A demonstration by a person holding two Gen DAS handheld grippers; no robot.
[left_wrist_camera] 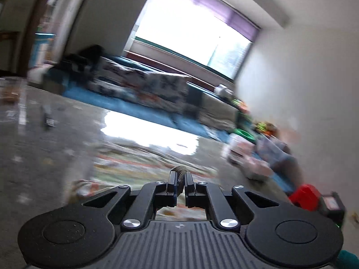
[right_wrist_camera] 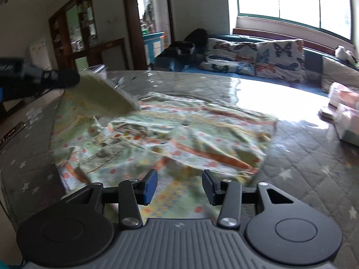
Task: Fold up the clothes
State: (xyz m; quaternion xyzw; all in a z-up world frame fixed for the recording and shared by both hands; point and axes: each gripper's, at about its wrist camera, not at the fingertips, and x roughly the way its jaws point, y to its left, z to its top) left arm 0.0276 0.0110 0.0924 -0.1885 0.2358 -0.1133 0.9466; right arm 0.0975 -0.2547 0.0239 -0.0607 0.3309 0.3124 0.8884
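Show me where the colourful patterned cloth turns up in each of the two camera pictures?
Left wrist view: the cloth lies blurred at lower centre, a bit of it pinched in the left gripper.
Right wrist view: it spreads across the middle of the grey quilted mat, one corner lifted at upper left; the right gripper hangs open over its near edge.
Shared landmark: the butterfly cushions below the window.

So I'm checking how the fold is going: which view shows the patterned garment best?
The right wrist view: the patterned garment lies spread on the quilted mat, one corner lifted by the left tongs. The left wrist view shows only a blurred strip of it beyond the shut tongs.
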